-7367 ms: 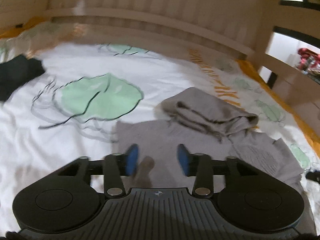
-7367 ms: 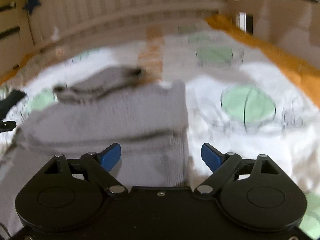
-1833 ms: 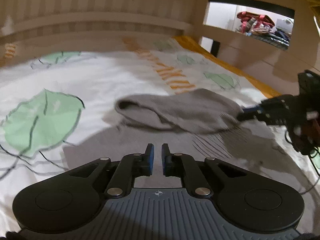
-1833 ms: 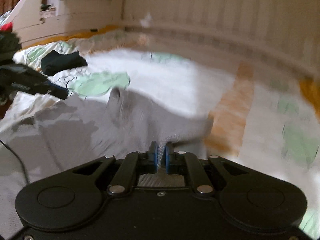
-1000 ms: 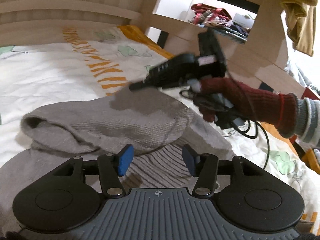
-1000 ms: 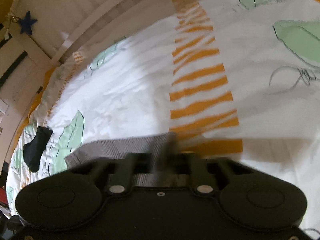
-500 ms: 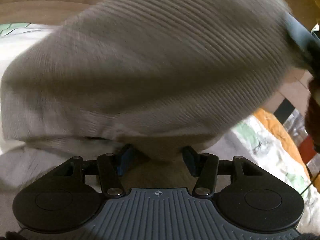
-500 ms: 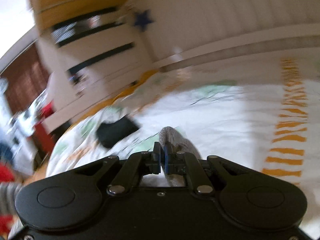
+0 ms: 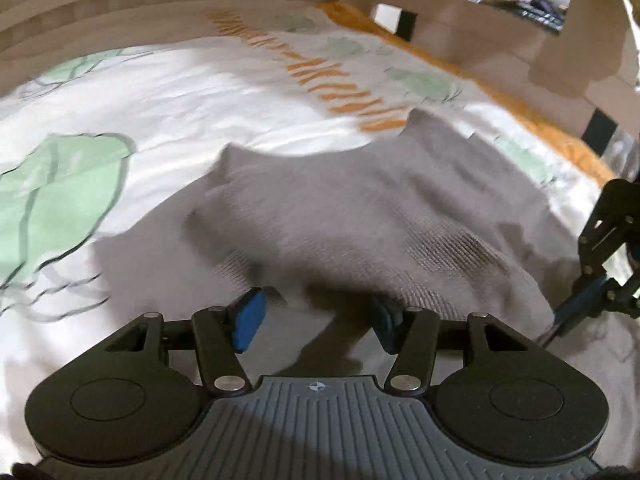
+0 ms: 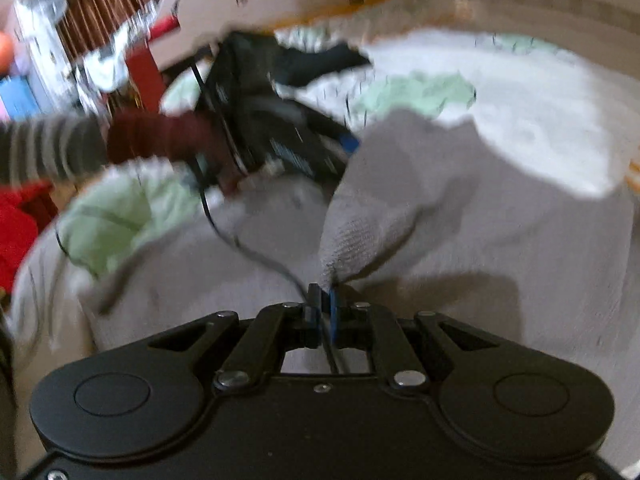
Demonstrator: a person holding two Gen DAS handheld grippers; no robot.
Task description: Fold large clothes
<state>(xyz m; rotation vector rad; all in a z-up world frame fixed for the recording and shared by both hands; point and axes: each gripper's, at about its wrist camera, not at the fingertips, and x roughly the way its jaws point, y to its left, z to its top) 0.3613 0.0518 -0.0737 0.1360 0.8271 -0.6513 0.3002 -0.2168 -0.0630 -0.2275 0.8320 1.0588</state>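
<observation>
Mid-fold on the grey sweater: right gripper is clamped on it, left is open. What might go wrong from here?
1. The right gripper pinches only a small corner of the grey sweater; a hard pull may slip it free.
2. A black cable trails across the cloth right up to that pinch and may snag or get folded in.
3. The left gripper is open and holds nothing, so the raised fold may slump unevenly.

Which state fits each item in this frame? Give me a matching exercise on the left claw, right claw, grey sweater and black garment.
Items:
1. left claw
2. right claw
3. grey sweater
4. black garment

States:
A. pinching a grey corner
B. lying far back on the bedsheet
C. open, gripping nothing
D. spread across the bed, partly folded over

Pairs: 1-C, 2-A, 3-D, 4-B
</observation>
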